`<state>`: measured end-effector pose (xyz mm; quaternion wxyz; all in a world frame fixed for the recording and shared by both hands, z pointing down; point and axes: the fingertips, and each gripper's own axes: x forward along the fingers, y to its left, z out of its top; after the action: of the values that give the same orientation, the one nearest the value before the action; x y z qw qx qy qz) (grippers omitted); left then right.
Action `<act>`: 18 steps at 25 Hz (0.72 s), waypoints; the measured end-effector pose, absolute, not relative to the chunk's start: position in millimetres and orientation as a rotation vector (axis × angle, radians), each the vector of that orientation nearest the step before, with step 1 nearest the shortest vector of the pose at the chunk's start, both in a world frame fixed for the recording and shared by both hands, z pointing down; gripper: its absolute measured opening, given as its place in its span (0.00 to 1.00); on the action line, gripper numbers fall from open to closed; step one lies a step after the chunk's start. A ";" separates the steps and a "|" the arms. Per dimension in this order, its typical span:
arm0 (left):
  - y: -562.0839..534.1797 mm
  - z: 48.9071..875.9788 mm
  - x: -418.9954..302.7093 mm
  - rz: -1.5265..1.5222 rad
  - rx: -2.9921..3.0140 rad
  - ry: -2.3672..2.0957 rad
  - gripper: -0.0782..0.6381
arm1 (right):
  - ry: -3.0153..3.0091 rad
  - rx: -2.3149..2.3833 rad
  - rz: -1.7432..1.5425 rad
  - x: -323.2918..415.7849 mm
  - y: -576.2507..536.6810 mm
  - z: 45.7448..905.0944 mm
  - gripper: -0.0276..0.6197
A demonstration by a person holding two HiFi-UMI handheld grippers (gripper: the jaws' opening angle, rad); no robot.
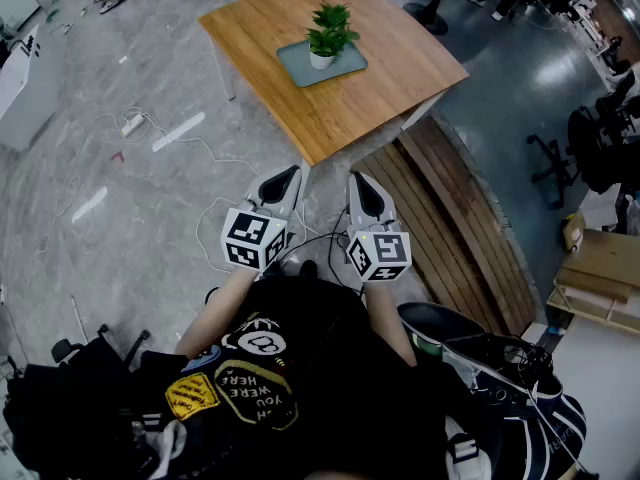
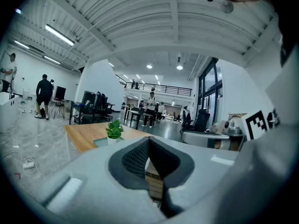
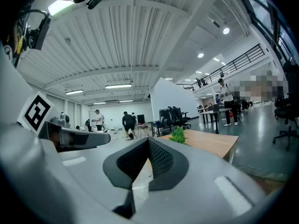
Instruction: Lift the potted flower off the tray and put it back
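Note:
A small green potted flower point(image 1: 328, 36) in a white pot stands upright on a grey-green tray point(image 1: 345, 66), far ahead on a wooden table point(image 1: 330, 108). Both grippers are held close to my body, well short of the table and pointing toward it. The left gripper point(image 1: 284, 181) has its jaws together with nothing between them, and so does the right gripper point(image 1: 366, 194). In the left gripper view the flower point(image 2: 114, 130) shows beyond the closed left gripper point(image 2: 149, 140). In the right gripper view the flower point(image 3: 178, 135) rises just past the closed right gripper point(image 3: 149, 143).
A slatted wooden platform point(image 1: 455, 218) lies on the floor right of the table. A power strip point(image 1: 133, 124) with cables lies on the floor at left. Office chairs point(image 1: 590, 148) and cardboard boxes point(image 1: 600, 273) stand at right. Several people point(image 2: 44, 96) are far off.

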<state>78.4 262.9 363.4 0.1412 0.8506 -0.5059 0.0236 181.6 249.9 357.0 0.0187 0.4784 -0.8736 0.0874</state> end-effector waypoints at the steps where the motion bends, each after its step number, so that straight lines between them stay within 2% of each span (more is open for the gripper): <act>1: 263.7 364.0 77.0 0.068 2.454 -1.462 0.11 | -2.713 1.486 0.272 180.7 250.7 357.5 0.04; 18: 253.0 375.5 92.8 0.097 2.426 -1.469 0.11 | -2.774 1.421 0.307 192.7 248.6 366.0 0.04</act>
<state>92.8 253.0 375.5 0.1510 0.8451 -0.5118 0.0339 192.7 248.6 366.0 0.0049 0.4539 -0.8856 0.0981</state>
